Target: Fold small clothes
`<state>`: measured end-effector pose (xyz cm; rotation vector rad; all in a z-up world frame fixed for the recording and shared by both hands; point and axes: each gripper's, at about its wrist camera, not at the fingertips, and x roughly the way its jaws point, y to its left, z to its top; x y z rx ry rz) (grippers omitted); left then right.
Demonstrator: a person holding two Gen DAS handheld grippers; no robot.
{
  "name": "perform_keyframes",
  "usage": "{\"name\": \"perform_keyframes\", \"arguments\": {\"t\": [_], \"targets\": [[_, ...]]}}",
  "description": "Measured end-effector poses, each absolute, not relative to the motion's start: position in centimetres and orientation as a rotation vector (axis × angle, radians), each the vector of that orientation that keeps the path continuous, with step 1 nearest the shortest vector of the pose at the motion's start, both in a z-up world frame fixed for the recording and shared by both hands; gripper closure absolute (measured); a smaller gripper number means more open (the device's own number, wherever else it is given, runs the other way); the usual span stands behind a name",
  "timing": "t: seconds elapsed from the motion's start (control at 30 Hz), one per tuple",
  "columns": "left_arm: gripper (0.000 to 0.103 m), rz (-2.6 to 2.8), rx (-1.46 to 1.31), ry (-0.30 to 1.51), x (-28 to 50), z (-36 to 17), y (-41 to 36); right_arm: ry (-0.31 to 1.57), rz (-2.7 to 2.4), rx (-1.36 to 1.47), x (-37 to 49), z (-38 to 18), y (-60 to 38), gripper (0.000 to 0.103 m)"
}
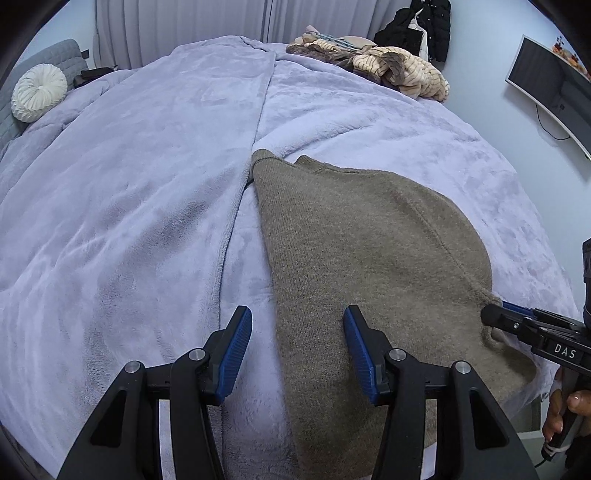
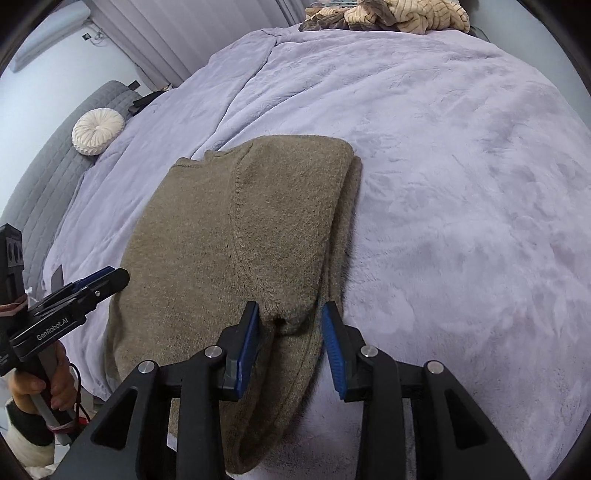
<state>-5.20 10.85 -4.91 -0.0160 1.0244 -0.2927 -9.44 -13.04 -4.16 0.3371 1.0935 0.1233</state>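
My sweater (image 2: 236, 236) lies flat on the bed (image 2: 461, 184), long way pointing away from me.
Right gripper (image 2: 290, 332) jaws, half open and opening, straddle its cuff; left gripper (image 1: 297, 354) half open, empty, over the near left edge.

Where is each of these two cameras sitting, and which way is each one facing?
Left wrist view: sits on the left gripper, looking down along its open fingers over the brown sweater on the lavender blanket; the right gripper and hand show at the right edge.
Right wrist view: sits on the right gripper, looking down at the sweater's cuff between its fingers; the left gripper and hand show at the left.
Shared: sweater, blanket, round white cushion, clothes pile.
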Motion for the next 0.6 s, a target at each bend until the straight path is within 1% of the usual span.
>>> {"name": "perform_keyframes", "arguments": {"t": [0.1,0.13,0.17,0.2,0.23,0.27,0.3,0.4,0.47,0.5,0.53,0.6], "targets": [[0.049,-0.281,-0.007,1.024,-5.4,-4.3,10.8,1.096,0.109,0.344,-10.0,-2.8,-13.0,0.063],[0.049,-0.273,-0.004,1.024,-5.4,-4.0,10.8,1.095,0.103,0.349,-10.1,-2.1,-13.0,0.056],[0.049,-0.262,-0.001,1.023,-5.5,-3.8,10.8,1.091,0.095,0.348,-10.2,-1.4,-13.0,0.044],[0.049,-0.244,0.007,1.021,-5.4,-3.6,10.8,1.086,0.087,0.341,-10.2,-0.7,-12.9,0.037],[0.031,-0.228,0.012,1.019,-5.4,-3.4,10.8,1.08,0.077,0.333,-10.2,0.0,-12.8,0.026],[0.018,-0.214,0.014,1.013,-5.4,-3.2,10.8,1.074,0.07,0.325,-10.1,0.6,-12.6,0.022],[0.004,-0.201,0.015,1.0,-5.5,-2.9,10.9,1.072,0.062,0.312,-10.0,1.2,-12.3,0.022],[0.004,-0.187,0.028,0.973,-5.9,-2.1,10.5,1.085,0.026,0.289,-9.5,2.0,-11.6,0.02],[0.004,-0.183,0.024,0.977,-6.0,-1.8,10.4,1.097,0.001,0.283,-9.2,2.0,-11.3,0.015],[0.004,-0.174,0.023,0.975,-6.1,-1.7,10.3,1.103,-0.014,0.276,-9.0,2.1,-11.1,0.014],[0.001,-0.165,0.027,0.974,-6.2,-1.6,10.2,1.107,-0.028,0.267,-8.9,2.0,-10.9,0.014],[0.001,-0.14,0.043,0.964,-6.3,-1.3,10.0,1.116,-0.052,0.254,-8.7,1.8,-10.6,0.01]]}}
